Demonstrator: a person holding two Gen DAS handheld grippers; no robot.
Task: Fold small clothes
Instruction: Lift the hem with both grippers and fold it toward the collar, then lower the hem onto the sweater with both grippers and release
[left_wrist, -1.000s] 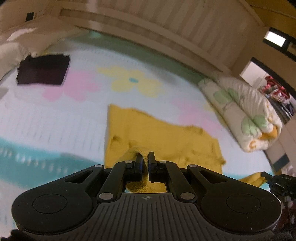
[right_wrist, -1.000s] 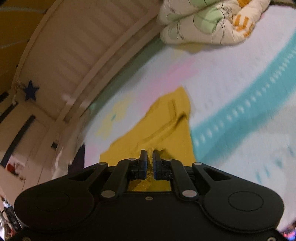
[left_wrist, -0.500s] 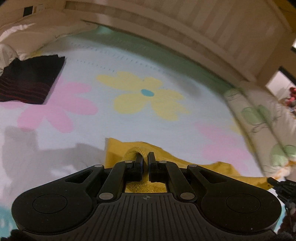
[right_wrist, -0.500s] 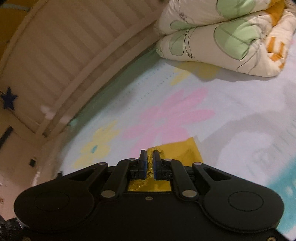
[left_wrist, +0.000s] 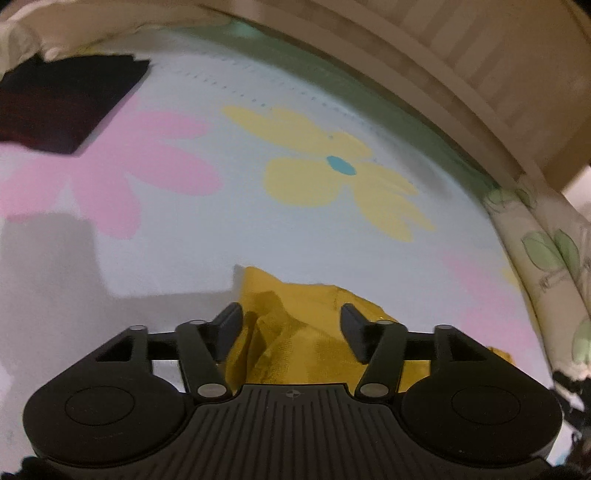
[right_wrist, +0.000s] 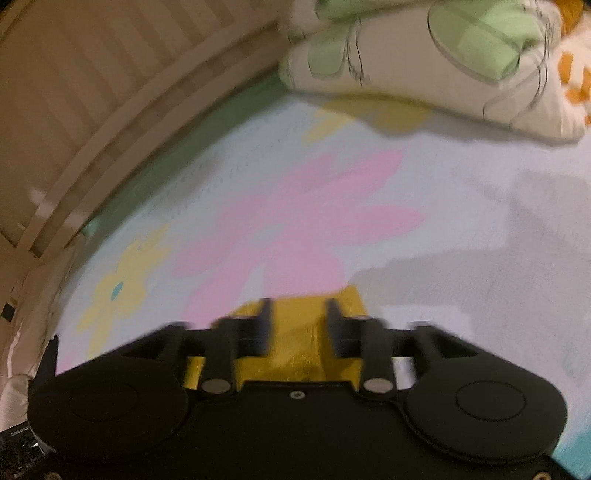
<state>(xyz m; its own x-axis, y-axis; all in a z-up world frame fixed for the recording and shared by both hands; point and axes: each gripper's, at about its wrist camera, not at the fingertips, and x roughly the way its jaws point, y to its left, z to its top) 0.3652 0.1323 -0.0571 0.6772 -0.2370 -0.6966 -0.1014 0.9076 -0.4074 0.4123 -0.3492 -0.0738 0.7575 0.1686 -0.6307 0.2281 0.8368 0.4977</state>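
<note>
Opening on both sides at this moment, after a firm pinch on cloth half a second ago.

Finds the left gripper (left_wrist: 291, 321) with jaws parting, pads clear of the yellow garment (left_wrist: 306, 350); cloth between them, slack and rumpled, no longer pressed. Finds the right gripper (right_wrist: 298, 317) likewise parting, blurred in its own view, with a flatter yellow edge (right_wrist: 295, 343) between the jaws and untouched by either pad.

Places the garment on the flowered bed sheet (left_wrist: 221, 221), directly under and just ahead of both grippers. Compares with one second ago: then spread wide across the sheet with its near edge lifted in both grips; now only a short doubled strip visible past the fingers. Reads this, as a judgement, as the near edge carried over the far part and set down: one fold laid, release in progress.

Records a dark folded garment (left_wrist: 66, 103) well apart at the far left of the bed, and a rolled quilt (right_wrist: 443, 66) along the far right side, neither disturbed.

Flags the crumpled ridge on the left side as a likely defect; recommends smoothing before any second fold. Cannot confirm edge alignment, since hidden beneath the gripper bodies.
</note>
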